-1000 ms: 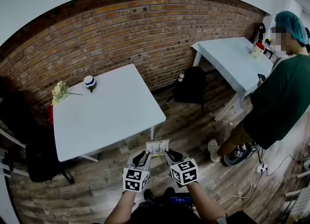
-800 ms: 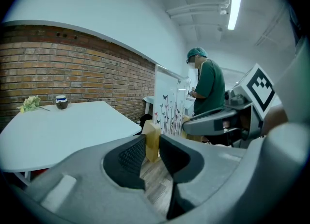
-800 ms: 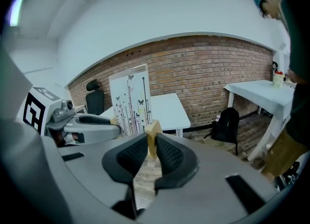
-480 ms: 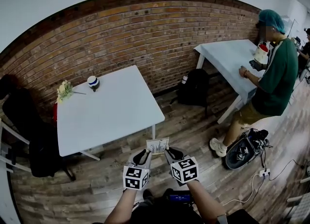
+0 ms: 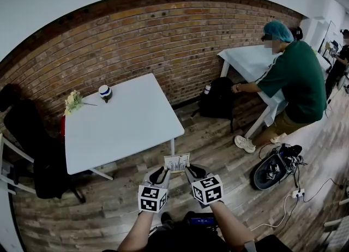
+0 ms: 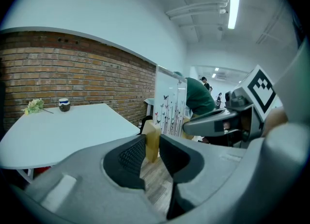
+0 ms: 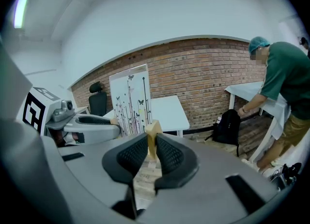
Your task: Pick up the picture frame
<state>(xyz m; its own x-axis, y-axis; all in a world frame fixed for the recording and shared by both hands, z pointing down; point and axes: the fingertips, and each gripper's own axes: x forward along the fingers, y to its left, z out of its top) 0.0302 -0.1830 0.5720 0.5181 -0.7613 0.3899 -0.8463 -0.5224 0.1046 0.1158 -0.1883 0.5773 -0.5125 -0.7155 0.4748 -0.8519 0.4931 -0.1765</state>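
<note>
While both hand-held tools sit side by side at the lower centre of the head view, the left gripper (image 5: 161, 173) is clamped on one wooden side edge, and the right gripper (image 5: 192, 171) on the other, of the small light-wood picture frame with a white butterfly print (image 5: 177, 163). The frame hangs just above their tips, clear of the brown plank floor (image 5: 218, 153). It spans left to right between them, so neither hand is nearer and a lift likely needs both rising together; the square white table (image 5: 125, 123) lies up and left.
</note>
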